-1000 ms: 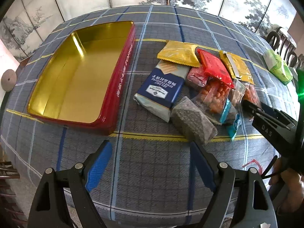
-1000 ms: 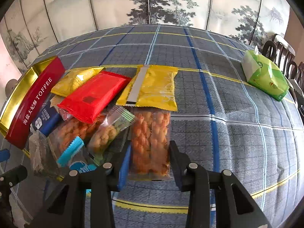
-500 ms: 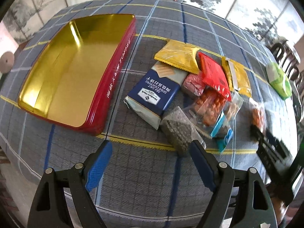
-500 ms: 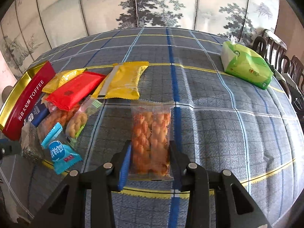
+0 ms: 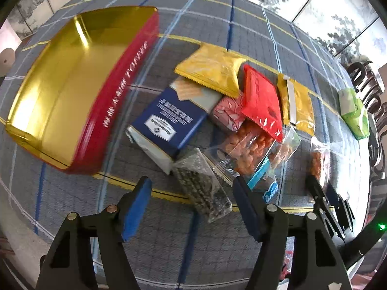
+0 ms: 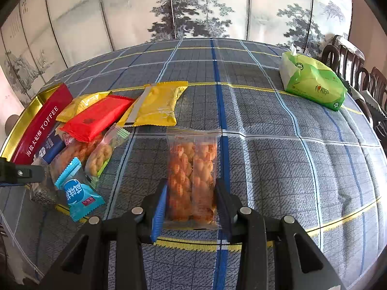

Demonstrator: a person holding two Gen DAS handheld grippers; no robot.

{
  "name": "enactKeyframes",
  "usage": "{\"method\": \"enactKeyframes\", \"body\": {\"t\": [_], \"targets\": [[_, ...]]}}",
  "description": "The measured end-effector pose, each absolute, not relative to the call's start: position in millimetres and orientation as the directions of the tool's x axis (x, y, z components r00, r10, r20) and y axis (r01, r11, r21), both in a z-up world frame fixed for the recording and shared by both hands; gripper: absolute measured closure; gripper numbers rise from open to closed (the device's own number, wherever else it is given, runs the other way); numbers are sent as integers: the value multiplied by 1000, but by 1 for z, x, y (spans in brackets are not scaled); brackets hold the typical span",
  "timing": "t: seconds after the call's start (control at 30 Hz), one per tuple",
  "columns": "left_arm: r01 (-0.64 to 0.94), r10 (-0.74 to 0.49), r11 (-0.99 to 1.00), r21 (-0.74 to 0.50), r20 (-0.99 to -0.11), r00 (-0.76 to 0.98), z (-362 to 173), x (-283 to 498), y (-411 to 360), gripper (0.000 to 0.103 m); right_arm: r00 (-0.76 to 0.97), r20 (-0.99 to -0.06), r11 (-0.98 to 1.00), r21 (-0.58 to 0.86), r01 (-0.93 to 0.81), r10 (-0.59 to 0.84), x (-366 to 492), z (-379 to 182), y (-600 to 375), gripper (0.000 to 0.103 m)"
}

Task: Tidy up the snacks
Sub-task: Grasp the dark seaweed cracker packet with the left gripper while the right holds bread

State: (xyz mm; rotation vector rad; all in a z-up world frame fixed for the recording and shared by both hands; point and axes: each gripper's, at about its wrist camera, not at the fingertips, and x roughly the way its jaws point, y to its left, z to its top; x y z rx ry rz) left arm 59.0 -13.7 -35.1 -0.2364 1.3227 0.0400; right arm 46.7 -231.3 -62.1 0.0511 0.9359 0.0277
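A round table [image 6: 278, 169] covered in grey plaid cloth is seen under both grippers. At its left side an open rectangular red tin with a gold interior [image 5: 60, 91] is set, nothing in it. Beside the tin a heap of snack packets is spread, a dark blue cracker box [image 5: 169, 120] the biggest of them. A green tissue pack [image 6: 312, 82] is placed well apart at the right. A clear packet of orange twisted snacks [image 6: 192, 169] is clamped between the pads of the right gripper [image 6: 191, 200]. The left gripper [image 5: 192, 203] is parted, its jaws just narrowed, a speckled dark packet [image 5: 200, 183] lying untouched between them.
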Motion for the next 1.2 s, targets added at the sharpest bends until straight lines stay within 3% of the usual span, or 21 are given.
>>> {"method": "enactKeyframes", "body": {"t": [0.17, 0.3, 0.6, 0.83, 1.2], "targets": [[-155, -131, 973, -170, -964, 233, -41, 59, -13, 50, 593, -804, 998, 55, -4, 46, 46, -62, -231, 65], [-115, -158, 975, -189, -959, 235, -39, 54, -12, 67, 591, -805, 998, 56, -2, 46, 46, -62, -231, 65], [-34, -124, 990, -137, -960, 251, -43, 51, -14, 65, 589, -807, 998, 56, 0, 45, 47, -61, -230, 64], [8, -99, 995, -101, -960, 263, -43, 48, -20, 79, 589, -807, 998, 55, 1, 44, 47, -61, -231, 64], [92, -112, 992, -90, -954, 278, -35, 36, -27, 80, 580, -814, 999, 39, 0, 31, 50, -61, -228, 65]]}}
